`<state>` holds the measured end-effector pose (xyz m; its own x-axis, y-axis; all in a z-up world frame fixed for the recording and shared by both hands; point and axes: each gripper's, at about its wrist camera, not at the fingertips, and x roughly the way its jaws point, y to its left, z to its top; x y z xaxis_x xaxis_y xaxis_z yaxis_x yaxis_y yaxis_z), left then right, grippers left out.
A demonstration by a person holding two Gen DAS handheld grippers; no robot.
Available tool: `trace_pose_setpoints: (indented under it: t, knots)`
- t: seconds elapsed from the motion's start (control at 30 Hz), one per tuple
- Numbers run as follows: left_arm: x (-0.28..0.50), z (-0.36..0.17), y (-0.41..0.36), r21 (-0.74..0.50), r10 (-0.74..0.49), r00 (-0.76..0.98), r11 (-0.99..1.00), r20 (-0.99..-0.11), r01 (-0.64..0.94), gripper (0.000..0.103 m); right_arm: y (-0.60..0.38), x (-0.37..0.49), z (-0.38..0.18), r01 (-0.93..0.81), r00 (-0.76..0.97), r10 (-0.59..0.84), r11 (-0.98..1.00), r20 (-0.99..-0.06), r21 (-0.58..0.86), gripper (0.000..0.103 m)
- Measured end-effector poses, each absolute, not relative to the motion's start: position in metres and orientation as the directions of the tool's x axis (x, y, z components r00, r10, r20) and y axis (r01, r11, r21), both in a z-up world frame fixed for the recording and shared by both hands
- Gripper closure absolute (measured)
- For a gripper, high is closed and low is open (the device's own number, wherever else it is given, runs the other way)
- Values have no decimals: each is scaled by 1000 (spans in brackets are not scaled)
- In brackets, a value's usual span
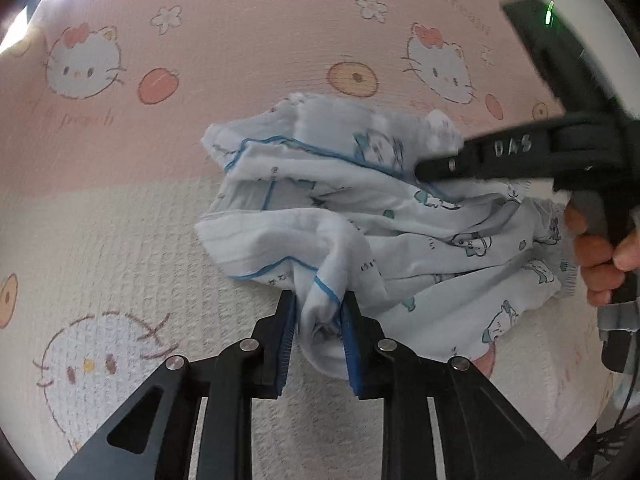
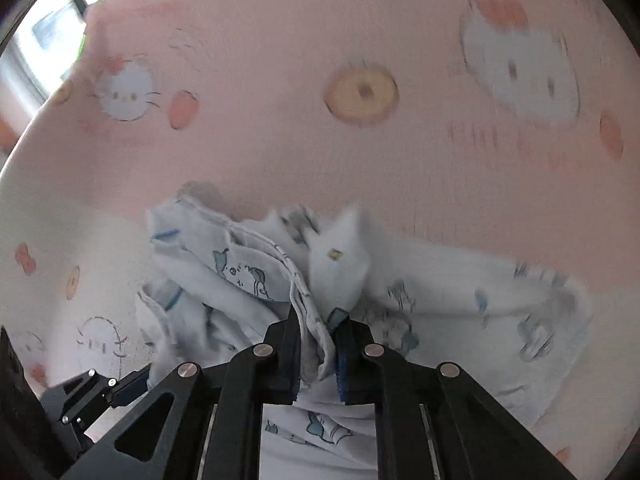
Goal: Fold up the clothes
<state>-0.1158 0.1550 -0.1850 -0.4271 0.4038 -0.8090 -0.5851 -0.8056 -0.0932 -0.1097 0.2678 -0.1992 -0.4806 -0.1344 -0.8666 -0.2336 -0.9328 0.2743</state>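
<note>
A crumpled pale-blue child's garment (image 1: 360, 208) with blue piping and small animal prints lies on a pink and cream cat-print bedsheet (image 1: 240, 40). My left gripper (image 1: 319, 304) is shut on a bunched fold at the garment's near edge. In the left wrist view the right gripper (image 1: 424, 168) reaches in from the right onto the cloth, a hand (image 1: 600, 256) round its handle. In the right wrist view my right gripper (image 2: 317, 320) pinches a seamed edge of the garment (image 2: 248, 272). The left gripper's fingers (image 2: 132, 384) show at the lower left.
The bedsheet (image 2: 280, 40) spreads on all sides of the garment, pink at the far side and cream near me. A bright window (image 2: 52, 32) shows at the far left. A cable (image 1: 624, 400) hangs at the right edge.
</note>
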Motion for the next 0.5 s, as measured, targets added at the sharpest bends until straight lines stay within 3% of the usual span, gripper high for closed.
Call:
trace_pose_setpoints:
  t: [0.27,0.5]
  knots:
    - [-115,-180,126,-106,380,-441,-842,-813,-529,83,282,-77,-198,-281,-501,-257,-855,-827,436,51]
    - [-115,-177,104,-158,375,-420,-870,-826,-467,83,278,-57,-179,-287,-518,-217,-867,-827,407,48]
